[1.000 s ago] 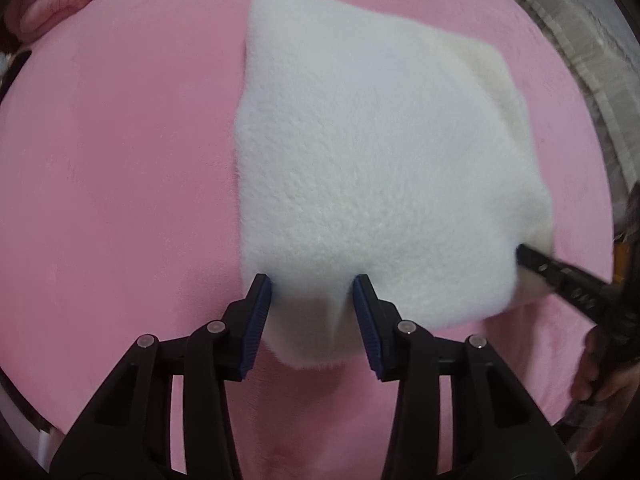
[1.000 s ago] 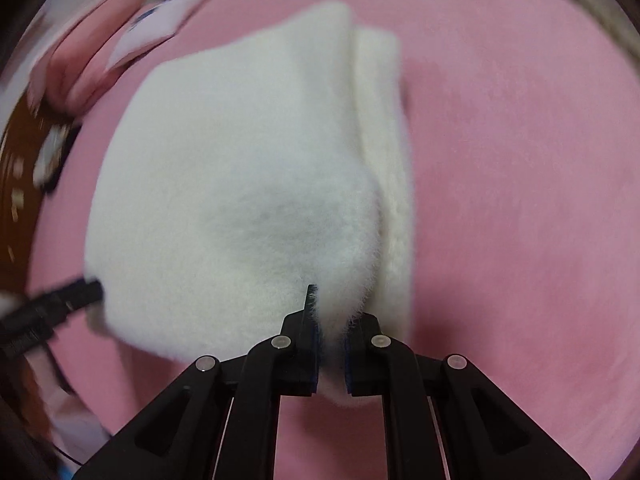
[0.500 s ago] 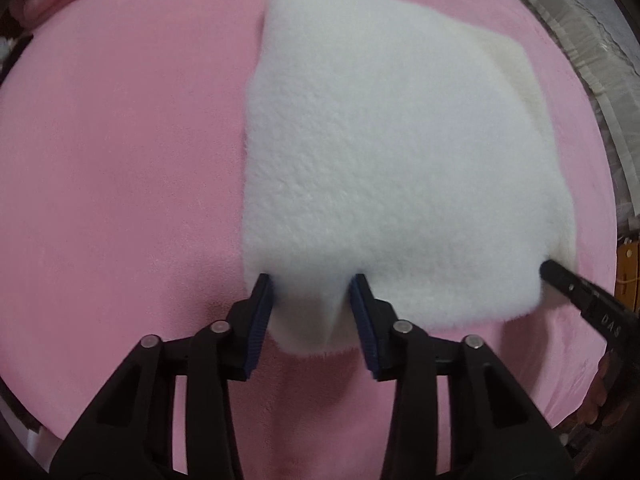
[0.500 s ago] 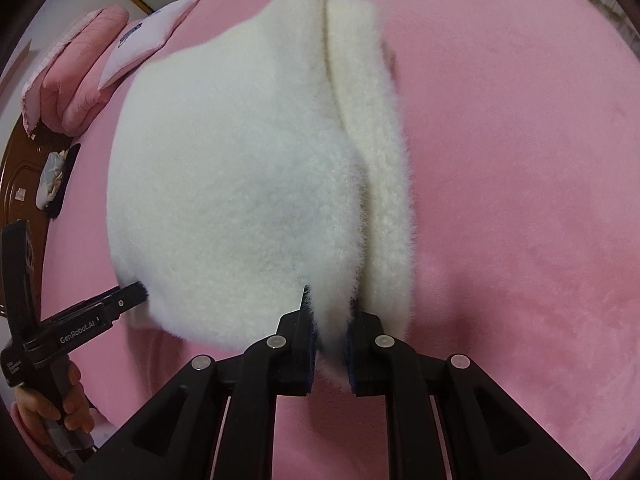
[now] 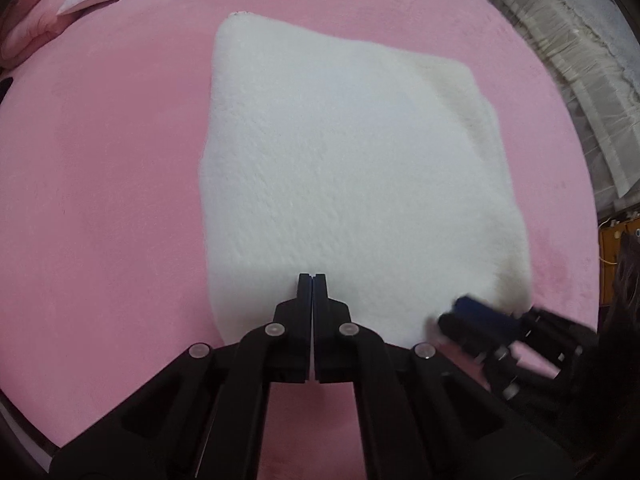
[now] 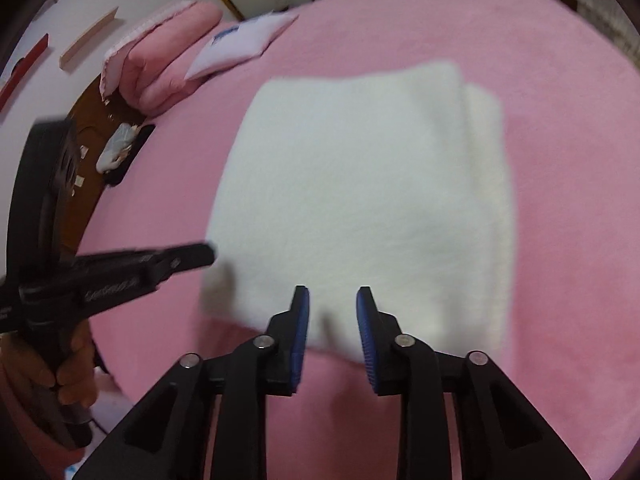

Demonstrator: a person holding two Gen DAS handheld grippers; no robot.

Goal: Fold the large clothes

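Your left gripper (image 5: 312, 278) has just snapped closed with nothing in it. Your right gripper (image 6: 332, 300) has been opening, empty. The folded white fluffy blanket (image 5: 344, 184) lies flat on the pink bed (image 5: 100, 200).

The left gripper (image 5: 312, 280) is pointed steeply downward, its fingers (image 5: 305, 292) just brought fully together with nothing between them. The right gripper (image 6: 333, 300) is likewise angled downward, its blue-padded fingers (image 6: 301, 320) just parted and empty. A hand (image 6: 70, 380) is wrapped around the left gripper's handle.
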